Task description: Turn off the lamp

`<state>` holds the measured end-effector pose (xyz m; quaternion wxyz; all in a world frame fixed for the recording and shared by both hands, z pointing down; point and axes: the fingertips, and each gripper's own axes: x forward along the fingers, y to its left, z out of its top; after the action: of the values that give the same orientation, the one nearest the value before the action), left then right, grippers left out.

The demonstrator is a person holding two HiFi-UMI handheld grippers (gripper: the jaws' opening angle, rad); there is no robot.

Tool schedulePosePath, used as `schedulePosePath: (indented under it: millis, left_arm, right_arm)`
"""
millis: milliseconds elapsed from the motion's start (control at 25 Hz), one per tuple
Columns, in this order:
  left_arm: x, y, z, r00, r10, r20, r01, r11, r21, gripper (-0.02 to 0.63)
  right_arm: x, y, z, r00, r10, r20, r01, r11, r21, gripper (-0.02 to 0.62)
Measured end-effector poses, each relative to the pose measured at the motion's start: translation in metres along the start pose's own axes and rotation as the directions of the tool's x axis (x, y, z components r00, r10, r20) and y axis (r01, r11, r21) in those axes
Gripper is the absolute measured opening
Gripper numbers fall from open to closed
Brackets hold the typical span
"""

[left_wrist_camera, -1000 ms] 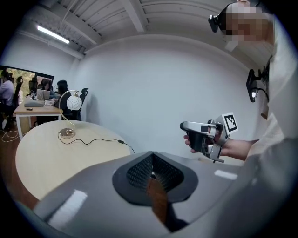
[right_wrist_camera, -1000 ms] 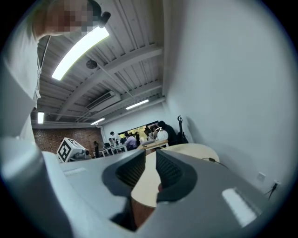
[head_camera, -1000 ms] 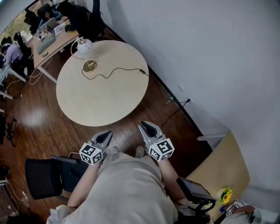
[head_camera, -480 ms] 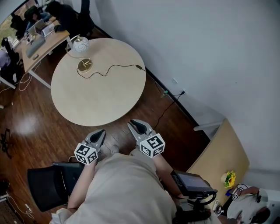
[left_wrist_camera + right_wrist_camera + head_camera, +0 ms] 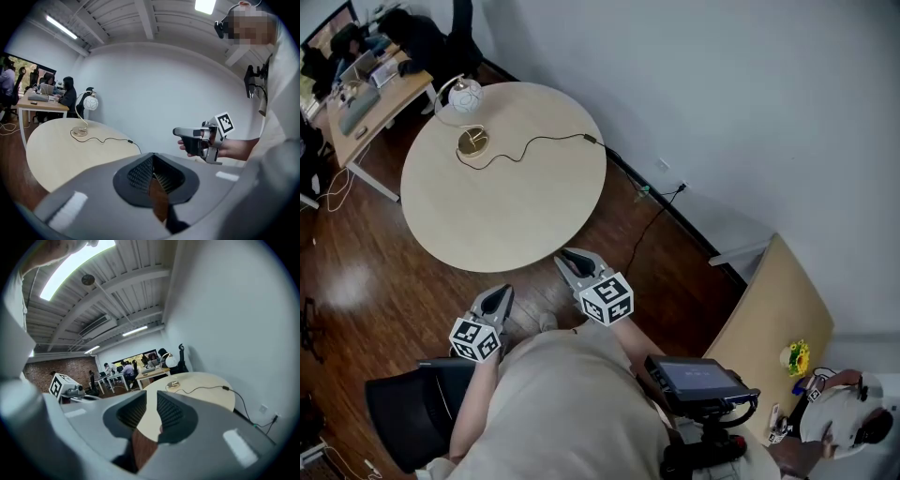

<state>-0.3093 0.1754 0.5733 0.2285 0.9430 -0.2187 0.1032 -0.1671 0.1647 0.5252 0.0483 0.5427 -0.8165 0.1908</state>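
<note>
The lamp has a white globe (image 5: pixel 465 94) on a curved stem and a brass base (image 5: pixel 472 142). It stands at the far left of the round table (image 5: pixel 516 211). Its black cord (image 5: pixel 546 141) runs right, through a small inline block (image 5: pixel 591 139), off the table. Both grippers hang in the air short of the near edge, far from the lamp. My left gripper (image 5: pixel 499 295) is open by a narrow gap and my right gripper (image 5: pixel 569 261) is open wider, both with nothing between the jaws. The right gripper view shows the globe (image 5: pixel 171 361) and base (image 5: pixel 174 384) ahead.
A black chair (image 5: pixel 412 403) stands at my lower left. A desk (image 5: pixel 366 94) with seated people lies beyond the table. The white wall with a socket (image 5: pixel 680 187) runs along the right. A wooden cabinet (image 5: pixel 769 319) and a black screen (image 5: pixel 694 377) are at lower right.
Both grippers have drifted left in the head view with the person's walk. The right one now sits close to the table's near edge. The jaws look unchanged.
</note>
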Motion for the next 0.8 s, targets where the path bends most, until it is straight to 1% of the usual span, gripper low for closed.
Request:
schedulePosePath:
  millis: [200,320,400,520,680,800]
  left_arm:
    - [-0.001,-0.003,-0.004,1.0,-0.009,0.0,0.009,1.0,-0.023,0.0]
    - [-0.007,-0.007,-0.005,0.999,-0.038,-0.018,0.038,0.999,-0.001,0.0]
    - [-0.01,-0.003,-0.003,0.998,-0.05,-0.022,0.05,0.999,-0.012,0.0]
    - [-0.012,0.004,0.001,0.999,-0.049,-0.024,0.048,0.998,-0.035,0.0]
    - [-0.003,0.002,0.008,0.997,-0.069,-0.046,0.068,0.998,-0.019,0.0]
    - [0.001,0.005,0.018,0.996,-0.081,-0.048,0.081,0.997,-0.008,0.0]
  right_arm:
    - [0.007,0.017,0.003,1.0,0.002,-0.023,-0.004,0.995,-0.1,0.064]
    - [0.002,0.027,0.006,0.999,-0.038,-0.01,0.036,0.986,-0.161,0.064]
    - [0.004,0.032,0.007,0.998,-0.065,-0.006,0.063,0.98,-0.189,0.064]
    - [0.01,0.034,0.005,0.997,-0.079,-0.01,0.075,0.976,-0.203,0.064]
    - [0.006,0.026,0.007,0.993,-0.116,0.012,0.116,0.976,-0.183,0.064]
    - [0.003,0.024,0.009,0.99,-0.141,0.024,0.143,0.974,-0.178,0.064]
